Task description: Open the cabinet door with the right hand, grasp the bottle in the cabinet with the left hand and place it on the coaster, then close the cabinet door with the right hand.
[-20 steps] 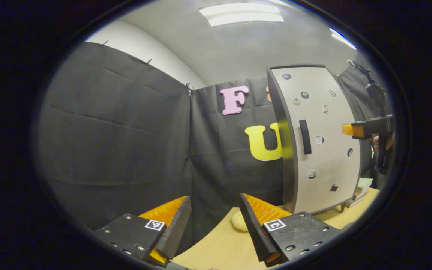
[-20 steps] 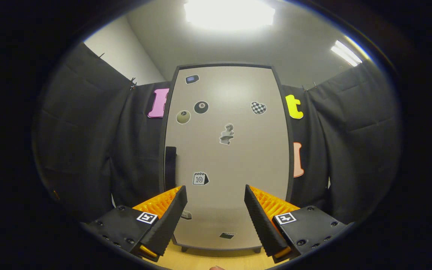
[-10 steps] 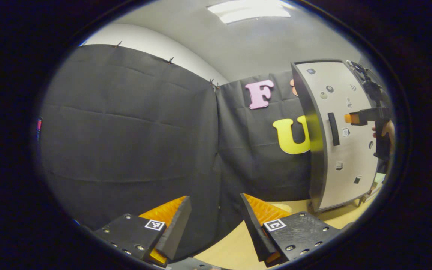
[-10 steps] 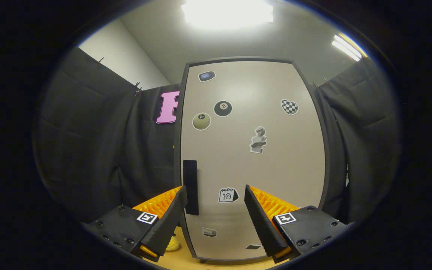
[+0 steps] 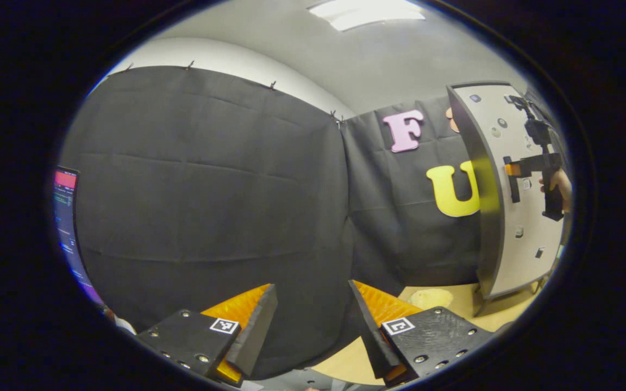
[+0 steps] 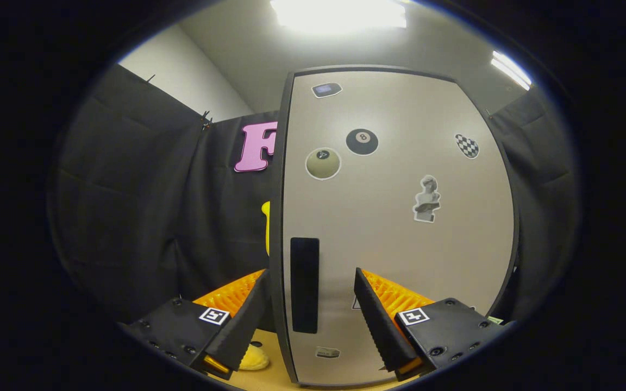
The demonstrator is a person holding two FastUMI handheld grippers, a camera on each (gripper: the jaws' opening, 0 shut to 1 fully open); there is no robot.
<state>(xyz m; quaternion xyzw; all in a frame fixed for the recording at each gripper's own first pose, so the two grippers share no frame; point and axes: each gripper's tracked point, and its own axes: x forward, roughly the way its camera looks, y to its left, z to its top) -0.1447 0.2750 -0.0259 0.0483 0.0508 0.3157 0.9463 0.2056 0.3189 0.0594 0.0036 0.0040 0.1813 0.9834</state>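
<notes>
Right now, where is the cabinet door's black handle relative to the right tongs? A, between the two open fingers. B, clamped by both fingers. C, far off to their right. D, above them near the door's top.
A: the handle lines up between the open right tongs, ungripped.

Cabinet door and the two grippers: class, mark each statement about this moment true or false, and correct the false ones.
1. The cabinet door is closed. True.
2. The right gripper is shut on the door handle. False: its jaws are open, with the handle in the gap between them and not touched.
3. The left gripper holds a bottle. False: it is open and holds nothing; it faces the black cloth wall.
4. Stickers are on the door, among them an eight-ball sticker. True.
5. The handle sits near the door's right edge in the right gripper view. False: it is near the left edge.
</notes>
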